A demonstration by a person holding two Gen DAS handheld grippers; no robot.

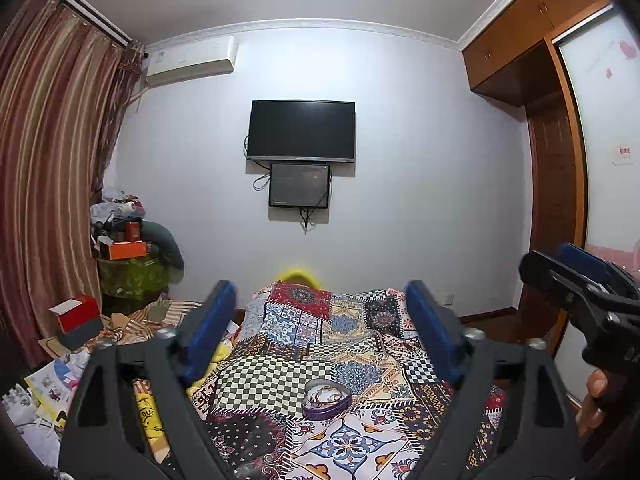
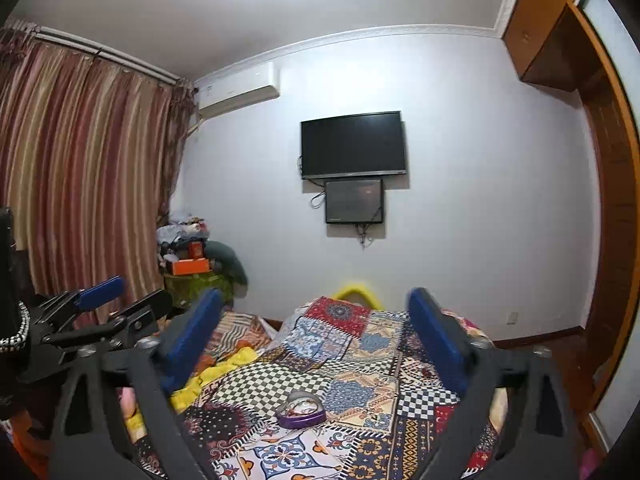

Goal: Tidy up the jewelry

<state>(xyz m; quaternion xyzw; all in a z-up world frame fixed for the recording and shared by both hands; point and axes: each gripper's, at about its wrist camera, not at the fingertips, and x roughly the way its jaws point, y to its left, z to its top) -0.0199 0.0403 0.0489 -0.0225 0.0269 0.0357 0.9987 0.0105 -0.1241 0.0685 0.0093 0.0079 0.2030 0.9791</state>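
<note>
A purple heart-shaped jewelry box (image 1: 327, 399) lies open on the patchwork bedspread (image 1: 360, 360), with gold and beaded jewelry inside. It also shows in the right wrist view (image 2: 301, 409). My left gripper (image 1: 320, 304) is open and empty, held above the bed, short of the box. My right gripper (image 2: 316, 308) is open and empty too, likewise short of the box. The right gripper appears at the right edge of the left view (image 1: 580, 280); the left gripper appears at the left of the right view (image 2: 100, 300).
A TV (image 1: 301, 130) and a smaller screen hang on the far wall. Clutter of boxes and papers (image 1: 76, 320) lies left of the bed, before striped curtains. A wooden wardrobe (image 1: 552, 160) stands on the right. A yellow cloth (image 2: 224, 368) lies at the bed's left edge.
</note>
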